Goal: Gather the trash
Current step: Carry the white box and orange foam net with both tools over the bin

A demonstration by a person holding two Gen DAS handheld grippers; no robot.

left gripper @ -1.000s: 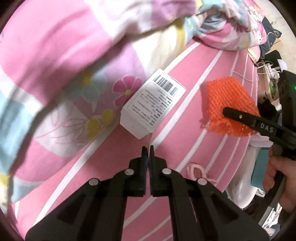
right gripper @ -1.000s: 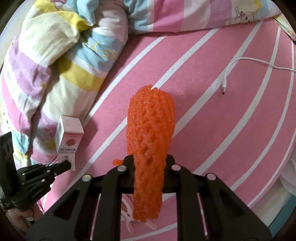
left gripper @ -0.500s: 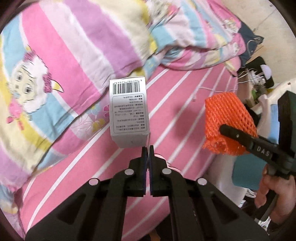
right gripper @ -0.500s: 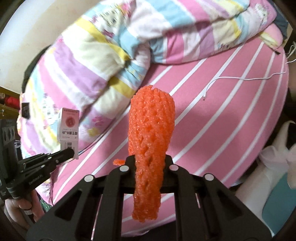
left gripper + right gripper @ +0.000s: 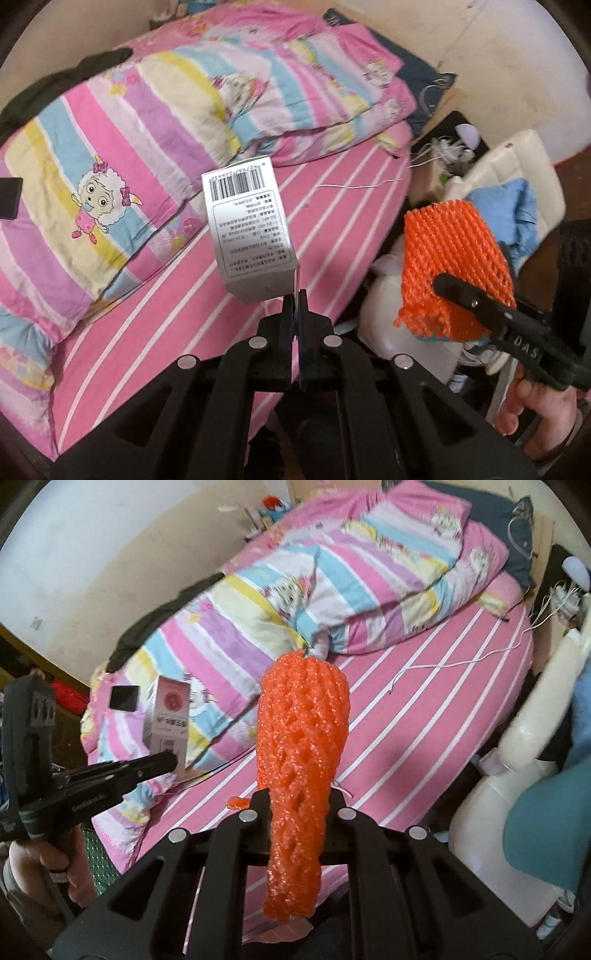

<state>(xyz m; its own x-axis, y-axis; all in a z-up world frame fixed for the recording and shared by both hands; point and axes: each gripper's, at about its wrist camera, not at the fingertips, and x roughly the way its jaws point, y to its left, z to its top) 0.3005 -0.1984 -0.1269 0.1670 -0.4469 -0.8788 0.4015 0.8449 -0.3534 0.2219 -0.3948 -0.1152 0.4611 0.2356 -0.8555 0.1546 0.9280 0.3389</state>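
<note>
Left tongs (image 5: 295, 295) pinch the small carton (image 5: 251, 232) by its flap; right tongs (image 5: 297, 797) clamp the orange foam net (image 5: 301, 738), both above the bed (image 5: 221, 295)

A bed with a pink sheet (image 5: 424, 716) crossed by thin white stripes fills most of the room, and a bunched, pastel-striped cartoon quilt (image 5: 122, 155) lies over its far half against a plain pale wall (image 5: 92, 542). At the head of the bed a dark blue pillow (image 5: 424, 88) leans near the wall, and a thin white cable (image 5: 454, 661) trails across the sheet from that end. Just beside the bed's near edge stands a cream padded chair (image 5: 528, 716) with blue cloth (image 5: 513, 210) heaped on it.
</note>
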